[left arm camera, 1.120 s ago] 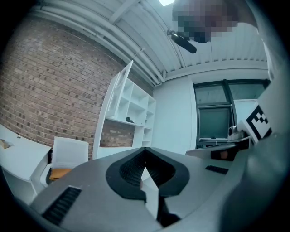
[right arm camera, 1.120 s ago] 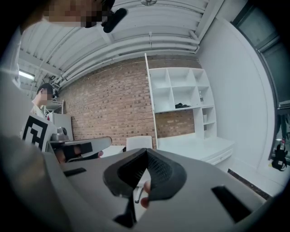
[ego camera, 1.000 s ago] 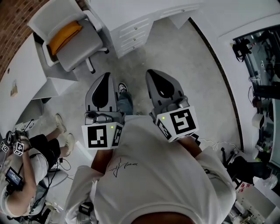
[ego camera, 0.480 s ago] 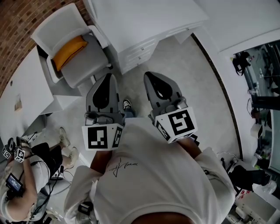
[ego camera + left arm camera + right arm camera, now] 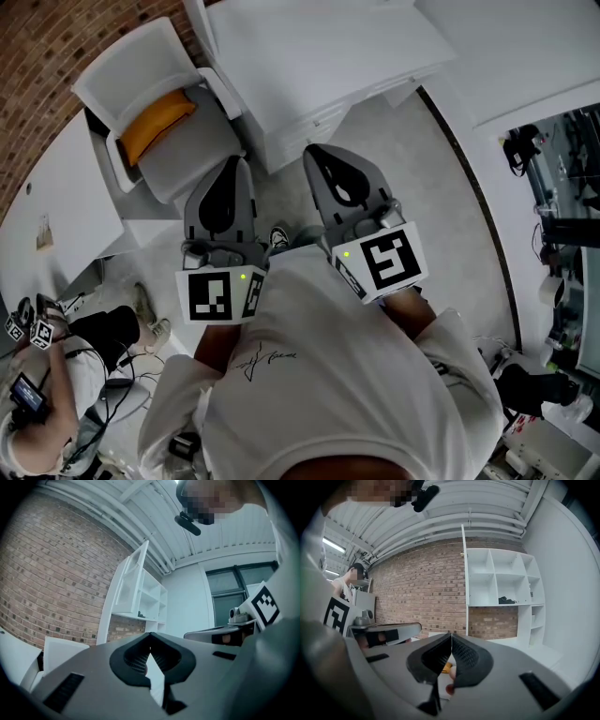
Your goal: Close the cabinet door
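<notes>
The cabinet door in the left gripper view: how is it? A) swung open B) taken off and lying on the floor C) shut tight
A: the cabinet door stands swung out from the white cabinet, leaving its inside in plain sight.

The cabinet (image 5: 153, 595) stands against the wall (image 5: 61, 573), door (image 5: 131, 584) at its left.

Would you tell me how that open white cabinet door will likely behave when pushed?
The cabinet door looks a thin framed panel, so probably light and easy to swing. Hinged along one edge, it should pivot, not flex.
</notes>
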Available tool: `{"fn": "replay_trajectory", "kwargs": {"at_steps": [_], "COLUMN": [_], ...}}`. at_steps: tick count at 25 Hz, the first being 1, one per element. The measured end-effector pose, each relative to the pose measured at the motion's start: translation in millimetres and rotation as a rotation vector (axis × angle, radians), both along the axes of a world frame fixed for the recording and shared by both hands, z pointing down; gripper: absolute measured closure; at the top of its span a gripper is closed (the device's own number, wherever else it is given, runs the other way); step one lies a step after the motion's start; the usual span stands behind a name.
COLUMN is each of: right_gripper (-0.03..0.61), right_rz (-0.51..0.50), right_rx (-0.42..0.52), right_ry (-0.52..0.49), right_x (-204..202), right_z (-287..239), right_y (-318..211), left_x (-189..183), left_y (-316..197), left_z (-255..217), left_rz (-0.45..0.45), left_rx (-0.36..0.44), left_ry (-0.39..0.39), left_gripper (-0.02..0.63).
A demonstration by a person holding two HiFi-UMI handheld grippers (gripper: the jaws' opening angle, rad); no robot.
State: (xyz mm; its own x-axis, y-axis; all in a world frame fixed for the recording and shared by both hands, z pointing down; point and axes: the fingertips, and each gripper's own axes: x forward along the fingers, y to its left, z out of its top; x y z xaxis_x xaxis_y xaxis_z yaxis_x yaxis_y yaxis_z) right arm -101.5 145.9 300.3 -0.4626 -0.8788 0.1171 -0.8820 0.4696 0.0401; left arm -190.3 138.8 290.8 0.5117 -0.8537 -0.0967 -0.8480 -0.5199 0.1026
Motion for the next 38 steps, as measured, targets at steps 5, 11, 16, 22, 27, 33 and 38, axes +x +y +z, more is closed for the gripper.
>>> {"fn": "replay_trajectory", "kwargs": {"at_steps": [5, 11, 16, 22, 27, 33, 38], "right_gripper": [0.554, 0.554, 0.552, 0.552, 0.552, 0.552, 0.551], "right_rz": [-0.017, -0.051, -0.076, -0.114, -0.138, -0.146, -0.156], "right_rx": [0.016, 0.041, 0.084, 0.127, 0.139, 0.151, 0.158], "right_ry": [-0.009, -0.024, -0.032, -0.044, -0.05, -0.089, -0.118], "right_x": [-5.5, -5.3, -6.3, -7.0, -10.3, -7.2, -17.8], "right_z": [-6.9, -13.6, -30.9, -54.6, -65.5, -76.8, -87.4], "right_y": [-13.5, -42.6, -75.2, -118.7, -153.3, -181.2, -203.1], "left_x": [-5.2, -1.7, 0.4, 10.5, 13.5, 24.4, 21.8], "left_y": [-12.4, -35.9, -59.9, -94.5, -123.6, -146.7, -166.7], "left_z": [-3.5, -1.4, -4.7, -9.4, -9.5, -4.2, -2.8], "left_rz": [-0.009, -0.035, -0.058, -0.077, -0.095, -0.107, -0.126], "left_rx": [0.014, 0.015, 0.025, 0.029, 0.015, -0.007, -0.015], "left_ry": [0.001, -0.007, -0.024, -0.029, -0.027, -0.042, -0.045], "left_gripper": [0.598, 0.598, 0.598, 0.598, 0.598, 0.598, 0.598]}}
